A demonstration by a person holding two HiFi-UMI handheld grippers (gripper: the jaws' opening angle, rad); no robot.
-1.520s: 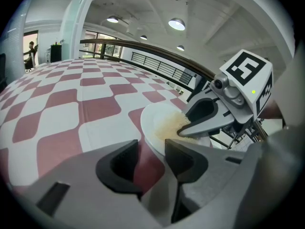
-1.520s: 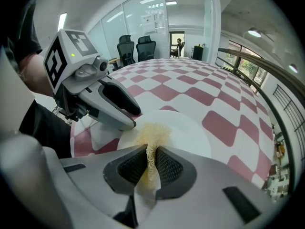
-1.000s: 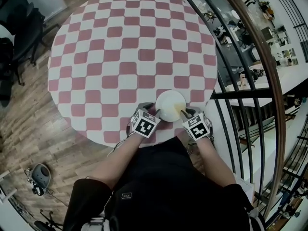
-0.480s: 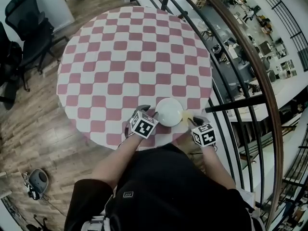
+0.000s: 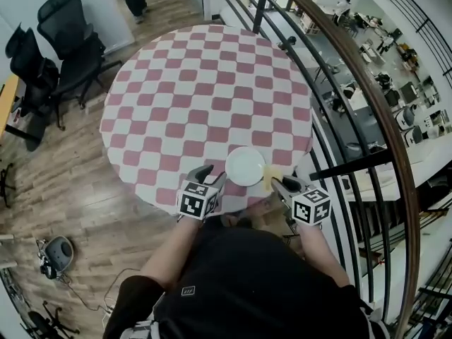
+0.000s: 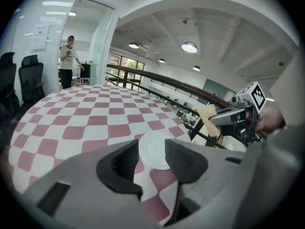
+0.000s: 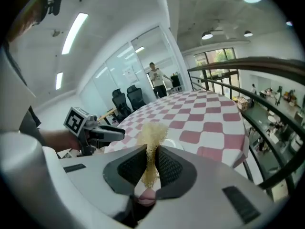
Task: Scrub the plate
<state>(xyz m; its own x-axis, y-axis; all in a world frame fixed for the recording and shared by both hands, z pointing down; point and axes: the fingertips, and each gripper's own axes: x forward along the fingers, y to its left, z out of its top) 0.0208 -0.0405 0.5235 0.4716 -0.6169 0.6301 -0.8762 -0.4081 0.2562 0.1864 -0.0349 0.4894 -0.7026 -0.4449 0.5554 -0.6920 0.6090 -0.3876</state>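
Head view. We log a round checked table point(image 5: 176, 83) with a white plate point(image 5: 245, 166) lying flat near its 5 o'clock edge. The left gripper point(image 5: 214, 175) sits at the plate's 8 o'clock and the right gripper point(image 5: 280, 184) at its 4 o'clock. A yellow mesh scrubber point(image 5: 270, 177) lies just beside the plate rim. A dark railing point(image 5: 367, 83) curves past at 3 o'clock.

Left gripper view. We find the left gripper point(image 6: 153, 160) released, jaws apart and holding nothing. The plate point(image 6: 155, 144) shows beyond the gap, and the scrubber point(image 6: 208, 116) is at 2 o'clock.

Right gripper view. We record the right gripper point(image 7: 151, 163) clenched on the scrubber point(image 7: 152, 135), which stands upright between the jaws.
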